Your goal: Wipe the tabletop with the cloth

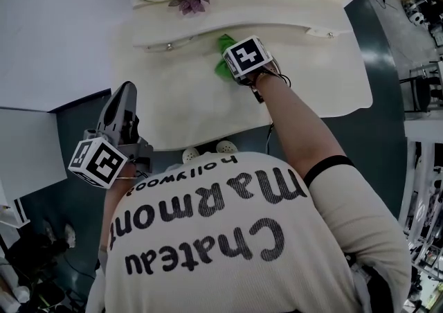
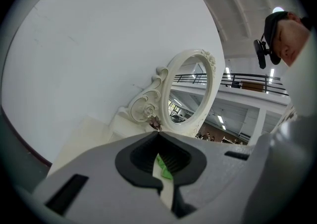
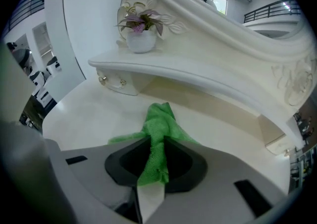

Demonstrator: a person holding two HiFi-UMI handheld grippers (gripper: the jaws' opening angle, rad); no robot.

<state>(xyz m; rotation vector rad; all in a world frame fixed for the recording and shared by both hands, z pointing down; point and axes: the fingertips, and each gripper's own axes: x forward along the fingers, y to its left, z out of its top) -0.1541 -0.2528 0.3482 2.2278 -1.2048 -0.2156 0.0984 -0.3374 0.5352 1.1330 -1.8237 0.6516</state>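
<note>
— Cream bench, carved mirror at the back, dark floor round it. Where's the cloth rn?

— Green cloth lies on the bench top near the back, just in front of the raised shelf. I've got my right gripper clamped on it. A bunched fold runs up between the jaws, and the rest fans out on the surface ahead of the tips.

— And the left?

— Left gripper hangs off the front-left corner, over the floor, well apart from the cloth. Jaws together, nothing in them. The green bit I see thru the gap is just the cloth far off.

— So which step are we at?

— The wiping itself, I'd say. Cloth's gripped and down on the surface, so pickup's done. Can't tell how much of the top is covered; no marks or wet streaks visible.

— Next move?

— Prob. a sweep across the open area twd the front and sides, keeping the cloth pressed flat w/o letting the jaw tips scrape the finish. I need to stay low under the shelf lip and clear of the drawer knob. Plant pot sits up on the shelf, so it's out of the path unless I lift too high.

— Left needed?

— Not imo; I'd leave it off the bench.
</note>
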